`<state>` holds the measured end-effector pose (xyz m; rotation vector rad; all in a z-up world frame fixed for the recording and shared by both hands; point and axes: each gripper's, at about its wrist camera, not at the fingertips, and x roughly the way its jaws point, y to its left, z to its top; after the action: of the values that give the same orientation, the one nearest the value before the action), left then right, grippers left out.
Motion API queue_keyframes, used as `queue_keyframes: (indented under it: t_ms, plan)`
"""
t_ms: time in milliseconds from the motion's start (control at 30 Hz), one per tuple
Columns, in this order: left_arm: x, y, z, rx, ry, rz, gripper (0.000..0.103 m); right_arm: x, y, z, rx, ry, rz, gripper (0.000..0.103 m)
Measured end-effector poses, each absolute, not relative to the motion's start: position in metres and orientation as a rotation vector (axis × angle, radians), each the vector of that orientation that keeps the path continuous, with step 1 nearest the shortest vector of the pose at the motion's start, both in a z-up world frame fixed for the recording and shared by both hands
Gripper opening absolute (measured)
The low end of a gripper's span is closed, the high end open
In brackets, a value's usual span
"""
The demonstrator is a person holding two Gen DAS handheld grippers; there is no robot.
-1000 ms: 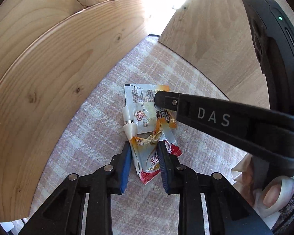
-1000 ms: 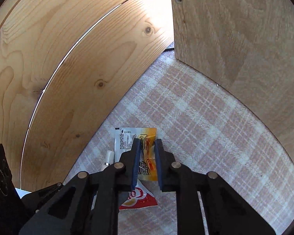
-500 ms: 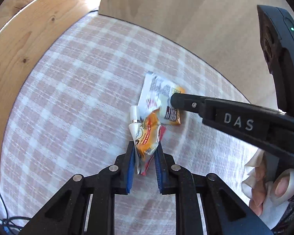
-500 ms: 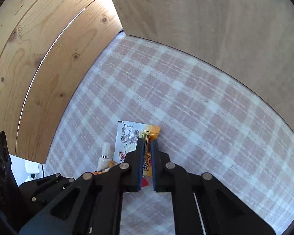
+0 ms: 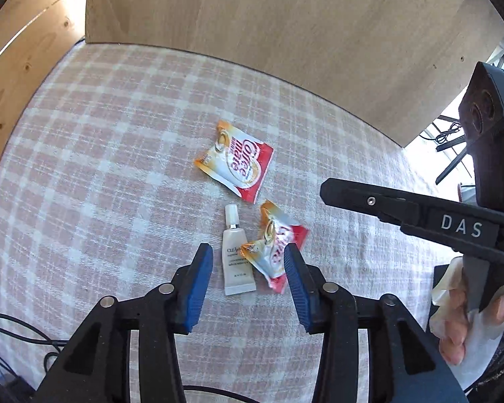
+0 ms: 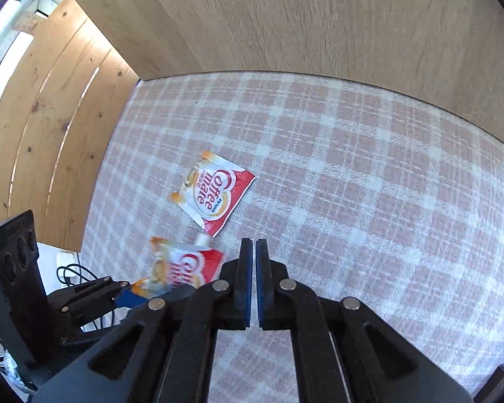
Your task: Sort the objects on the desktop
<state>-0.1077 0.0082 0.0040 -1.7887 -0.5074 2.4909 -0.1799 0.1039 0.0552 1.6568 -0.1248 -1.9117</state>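
Hovering left hand-held gripper (image 5: 248, 272) spread over tube (image 5: 238, 262) | right hand-held gripper (image 6: 254, 258) pressed together, empty

Tube (image 6: 203, 239) mostly behind nearer sachet (image 6: 184, 265)

Looks like a home desk/table set up for recording: pink-and-white checked cloth (image 5: 100, 141) w/ wooden boards (image 6: 319, 16) boxing in the back & side, cables (image 5: 13, 336) trailing off the edge, window light at far right. Could also be a lab mock-up.
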Motion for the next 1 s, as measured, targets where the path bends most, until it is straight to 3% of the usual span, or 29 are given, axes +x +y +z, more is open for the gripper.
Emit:
queue_keyframes:
  t_ms: [100,233,300,467,800,867,933,1000]
  plan:
    - [-0.112,-0.013,0.009,-1.774,-0.504,2.526,0.042,-0.178,0.105,0.066,1.626,-0.138,-1.906,0.021]
    - [-0.112,-0.024,0.011,-1.776,-0.468,2.568,0.04,-0.176,0.077,0.067,1.609,-0.06,-1.88,0.029]
    - [-0.119,-0.037,0.01,-1.791,-0.521,2.563,0.04,-0.171,0.062,0.064,1.607,0.002,-1.854,0.049]
    - [-0.151,-0.051,0.001,-1.804,-0.634,2.513,0.04,-0.154,0.038,0.054,1.537,0.192,-1.895,0.055]
    - [-0.219,-0.015,-0.031,-1.873,-0.461,2.43,0.04,-0.14,0.036,0.03,1.502,0.357,-1.866,0.055]
    - [-0.226,-0.01,-0.039,-1.899,-0.45,2.42,0.036,-0.139,0.036,0.027,1.499,0.371,-1.86,0.055]
    - [-0.23,-0.007,-0.046,-1.911,-0.457,2.413,0.022,-0.14,0.038,0.025,1.505,0.364,-1.866,0.055]
    - [-0.231,-0.007,-0.049,-1.892,-0.483,2.422,0.019,-0.142,0.043,0.025,1.483,0.344,-1.879,0.055]
